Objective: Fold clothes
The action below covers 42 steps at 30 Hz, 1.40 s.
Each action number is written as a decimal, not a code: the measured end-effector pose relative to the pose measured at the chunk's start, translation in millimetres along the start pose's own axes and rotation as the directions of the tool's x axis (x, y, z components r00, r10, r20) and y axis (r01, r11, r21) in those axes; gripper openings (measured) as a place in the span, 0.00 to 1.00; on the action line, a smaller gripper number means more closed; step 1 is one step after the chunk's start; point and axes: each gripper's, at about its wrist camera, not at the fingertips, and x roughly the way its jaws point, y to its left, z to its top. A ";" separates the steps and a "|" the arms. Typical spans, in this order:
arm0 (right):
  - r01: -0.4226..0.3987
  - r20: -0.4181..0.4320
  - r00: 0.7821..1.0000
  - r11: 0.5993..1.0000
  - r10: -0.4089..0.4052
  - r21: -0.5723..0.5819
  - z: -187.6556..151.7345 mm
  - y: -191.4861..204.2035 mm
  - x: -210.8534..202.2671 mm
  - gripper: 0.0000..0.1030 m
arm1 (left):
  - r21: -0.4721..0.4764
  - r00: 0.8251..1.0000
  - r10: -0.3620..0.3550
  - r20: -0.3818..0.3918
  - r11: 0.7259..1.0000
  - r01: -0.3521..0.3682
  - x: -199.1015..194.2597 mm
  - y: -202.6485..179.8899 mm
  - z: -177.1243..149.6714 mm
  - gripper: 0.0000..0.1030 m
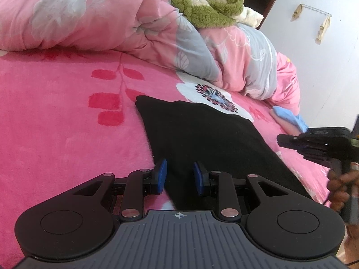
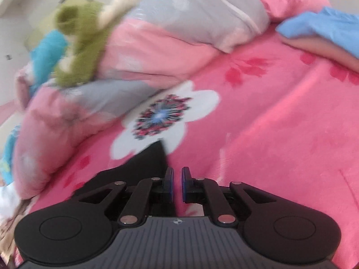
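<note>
A black garment [image 1: 202,139] lies flat on the pink floral blanket [image 1: 67,123]. My left gripper [image 1: 180,176] is open just over the garment's near left edge, its blue pads [image 1: 162,173] holding nothing. In the left wrist view, my right gripper [image 1: 285,142] hovers past the garment's right side, held by a hand [image 1: 338,186]. The blurred right wrist view shows the right gripper [image 2: 177,183] with only a narrow gap between its pads and nothing in it. A corner of the black garment [image 2: 152,157] lies just left of its fingers.
A heaped pink and grey quilt [image 1: 157,29] runs along the far side of the bed, topped by a green fleece item [image 1: 202,11]. A light blue cloth [image 2: 325,27] lies at the bed's right end. A white wall with a hook rail [image 1: 314,13] stands beyond.
</note>
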 end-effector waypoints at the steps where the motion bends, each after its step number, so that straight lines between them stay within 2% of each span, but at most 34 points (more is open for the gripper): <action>1: -0.010 -0.011 1.000 1.000 0.010 -0.001 0.6 0.3 2.1 0.07 | 0.001 1.000 0.000 0.000 1.000 0.000 -0.1 0.2 0.0 0.26; 8: -0.078 -0.085 0.993 0.997 0.078 -0.002 5.0 2.0 16.9 0.04 | 0.003 1.000 0.002 0.003 1.000 -0.002 -1.1 0.1 -0.4 0.26; 10: -0.017 -0.064 0.998 1.000 0.016 -0.022 21.6 4.1 19.0 0.08 | 0.000 1.000 -0.001 0.004 1.000 0.001 -1.2 0.8 -0.5 0.26; 11: -0.012 -0.055 0.998 0.999 0.010 -0.040 27.5 6.9 17.4 0.08 | 0.000 1.000 -0.001 0.005 1.000 0.001 -1.0 0.9 -0.5 0.26; 14: -0.132 -0.116 0.985 0.989 0.124 -0.067 28.1 19.1 19.6 0.11 | 0.003 1.000 0.001 0.005 1.000 -0.001 -0.6 0.5 -0.6 0.26; 16: -0.153 -0.161 0.977 0.987 0.142 -0.055 26.6 18.9 34.2 0.15 | 0.003 1.000 0.004 0.002 1.000 -0.004 -0.5 0.3 -0.2 0.26; 19: -0.165 -0.223 0.962 0.986 0.154 -0.031 24.9 17.2 58.9 0.13 | 0.034 0.999 0.032 -0.014 0.999 -0.032 -0.5 -6.8 2.8 0.26; 22: -0.116 -0.132 0.983 0.991 0.125 0.073 42.2 4.0 55.9 0.11 | 0.082 0.997 0.070 -0.039 0.994 -0.067 -0.7 -15.4 7.8 0.27; 24: -0.107 -0.083 0.990 0.993 0.111 0.043 46.2 12.1 43.7 0.15 | 0.121 0.993 0.099 -0.058 0.988 -0.092 -0.9 -21.6 11.9 0.35; 26: -0.155 -0.090 0.984 0.988 0.152 -0.023 42.0 26.2 33.4 0.16 | 0.140 0.989 0.122 -0.090 0.984 -0.108 2.4 -26.4 17.1 0.40; 28: -0.213 -0.164 0.965 0.976 0.203 -0.047 31.9 34.5 38.0 0.22 | 0.158 0.982 0.147 -0.122 0.979 -0.127 7.3 -31.2 20.6 0.43; 29: -0.191 -0.191 0.966 0.979 0.175 -0.068 27.8 38.0 44.2 0.22 | 0.171 0.978 0.158 -0.133 0.976 -0.135 9.7 -34.0 21.7 0.45; 31: -0.089 -0.190 0.980 0.990 0.067 -0.110 25.4 38.3 57.8 0.20 | 0.203 0.972 0.179 -0.153 0.968 -0.146 12.9 -39.5 23.0 0.48; 32: -0.058 -0.172 0.984 0.992 0.038 -0.111 26.5 36.0 60.2 0.13 | 0.218 0.969 0.191 -0.159 0.964 -0.155 13.6 -42.2 23.6 0.49; 34: -0.032 -0.113 0.993 0.997 0.025 -0.065 30.4 31.6 49.5 0.15 | 0.232 0.964 0.207 -0.167 0.959 -0.166 13.9 -45.3 25.0 0.52; 37: -0.019 -0.056 0.998 0.992 0.012 -0.128 21.1 43.8 17.4 0.17 | 0.241 0.958 0.226 -0.178 0.954 -0.180 11.9 -48.7 26.7 0.52; 39: -0.083 -0.091 0.993 0.986 0.070 -0.148 9.2 47.7 0.6 0.19 | 0.252 0.956 0.235 -0.177 0.950 -0.187 7.3 -53.0 26.9 0.53; 42: -0.179 -0.174 0.972 0.976 0.156 -0.128 -17.1 46.4 -20.1 0.20 | 0.277 0.953 0.247 -0.177 0.941 -0.192 -0.4 -62.3 25.5 0.57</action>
